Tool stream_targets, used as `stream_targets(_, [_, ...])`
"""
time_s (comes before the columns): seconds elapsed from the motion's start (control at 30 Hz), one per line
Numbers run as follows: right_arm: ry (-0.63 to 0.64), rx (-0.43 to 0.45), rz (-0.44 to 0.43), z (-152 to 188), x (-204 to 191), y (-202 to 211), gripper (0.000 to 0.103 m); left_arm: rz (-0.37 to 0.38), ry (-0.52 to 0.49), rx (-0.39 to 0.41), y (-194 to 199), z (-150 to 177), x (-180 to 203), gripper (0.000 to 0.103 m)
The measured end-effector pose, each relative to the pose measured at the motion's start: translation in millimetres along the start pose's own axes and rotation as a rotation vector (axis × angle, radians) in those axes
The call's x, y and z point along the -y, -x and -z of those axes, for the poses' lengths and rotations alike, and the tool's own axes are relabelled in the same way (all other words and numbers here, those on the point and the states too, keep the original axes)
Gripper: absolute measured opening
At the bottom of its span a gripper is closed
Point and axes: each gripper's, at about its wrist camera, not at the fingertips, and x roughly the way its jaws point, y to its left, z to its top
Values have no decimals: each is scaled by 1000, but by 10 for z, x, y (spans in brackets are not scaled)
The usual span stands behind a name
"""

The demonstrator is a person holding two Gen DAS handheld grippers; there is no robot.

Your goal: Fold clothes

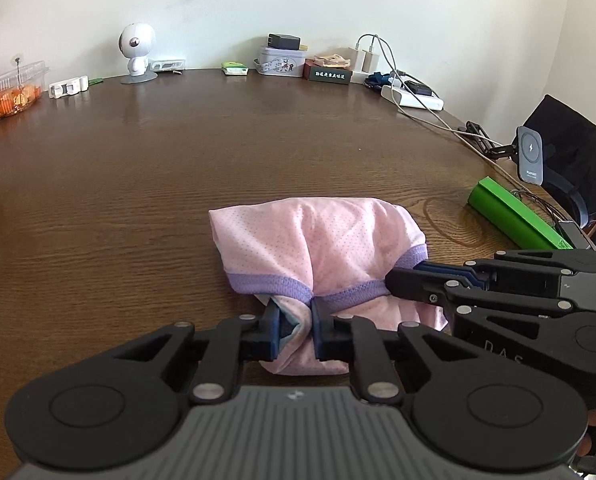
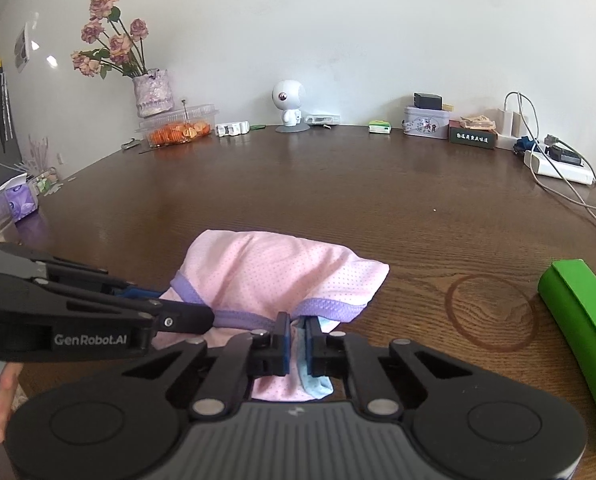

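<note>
A pink mesh garment (image 1: 313, 240) with purple trim lies bunched on the brown wooden table (image 1: 178, 168); it also shows in the right wrist view (image 2: 274, 272). My left gripper (image 1: 296, 328) is shut on the garment's near edge at the purple band. My right gripper (image 2: 296, 340) is shut on the same near edge, a little to the right, where a light blue lining shows. In the left wrist view the right gripper (image 1: 393, 280) reaches in from the right; in the right wrist view the left gripper (image 2: 206, 316) reaches in from the left. Both sit close together.
A green box (image 2: 581, 320) lies to the right of the garment. Along the table's far edge stand a white robot figure (image 2: 288, 108), a tin (image 2: 425, 122), chargers with cables (image 2: 537, 148), a fruit container (image 2: 178, 128) and a flower vase (image 2: 154, 92).
</note>
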Motion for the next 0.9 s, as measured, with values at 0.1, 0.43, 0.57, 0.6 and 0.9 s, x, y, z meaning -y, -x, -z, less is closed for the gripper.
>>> stream_targets(0.1, [2, -16, 10, -161, 114, -138, 6, -3, -26, -11, -156, -203, -26, 14])
stream_targets(0.43, [-1, -95, 81, -902, 524, -847, 6, 15, -57, -61, -954, -1141, -126, 14])
stream_targets(0.57, [-44, -147, 85, -1281, 813, -1295, 6, -6, -52, -85, -1368, -1538, -158, 14])
stream_targets(0.6, [-55, -159, 85, -1376, 885, -1407, 6, -10, -46, -89, -1479, -1638, -178, 14])
stream_targets(0.9, [-70, -191, 143, -2116, 1400, -2421, 6, -10, 38, -68, -2416, -2367, -544, 14])
